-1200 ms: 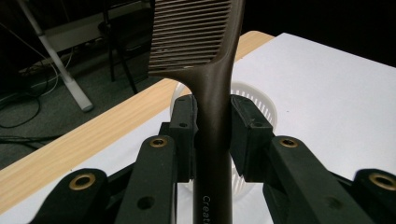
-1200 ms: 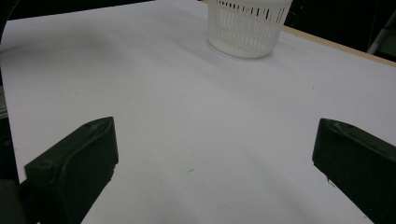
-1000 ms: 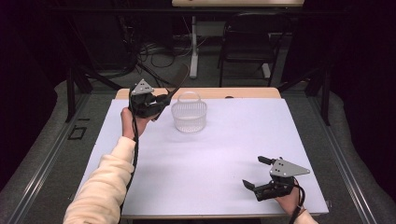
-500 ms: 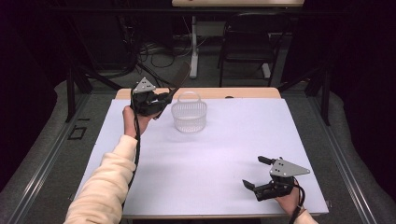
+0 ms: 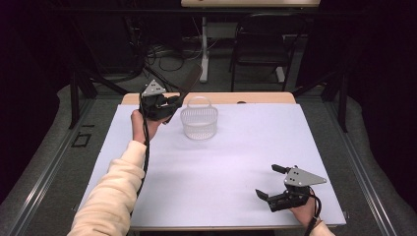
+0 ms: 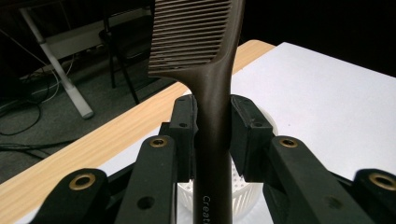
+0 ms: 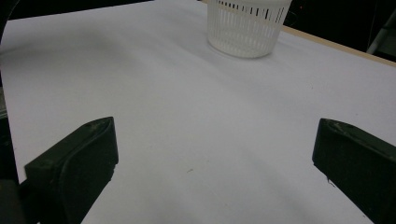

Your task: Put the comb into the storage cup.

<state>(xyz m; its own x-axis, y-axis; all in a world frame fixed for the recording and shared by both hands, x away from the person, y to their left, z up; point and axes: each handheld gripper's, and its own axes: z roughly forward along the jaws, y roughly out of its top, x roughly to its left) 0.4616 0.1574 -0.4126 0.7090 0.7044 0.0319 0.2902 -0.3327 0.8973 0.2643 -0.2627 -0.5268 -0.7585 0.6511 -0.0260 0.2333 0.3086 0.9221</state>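
Nothing has moved since the earlier frames: both hands hold position, so the transfer is paused. Left gripper (image 5: 169,104) is clenched on the comb (image 6: 212,107), jaws pressing its handle, teeth end raised past the bench (image 5: 236,162) edge, just left of the basket (image 5: 199,123). Judged next step: carry the comb over the basket rim. Right gripper (image 5: 273,183) rests near the front right corner, jaws spread wide, holding nothing.

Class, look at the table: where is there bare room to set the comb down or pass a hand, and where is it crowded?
Free: the wide white sheet between the basket and the right gripper, plus the stretch right of the basket. Crowded: the far-left corner, where the left gripper, holding the comb, hangs right beside the basket.
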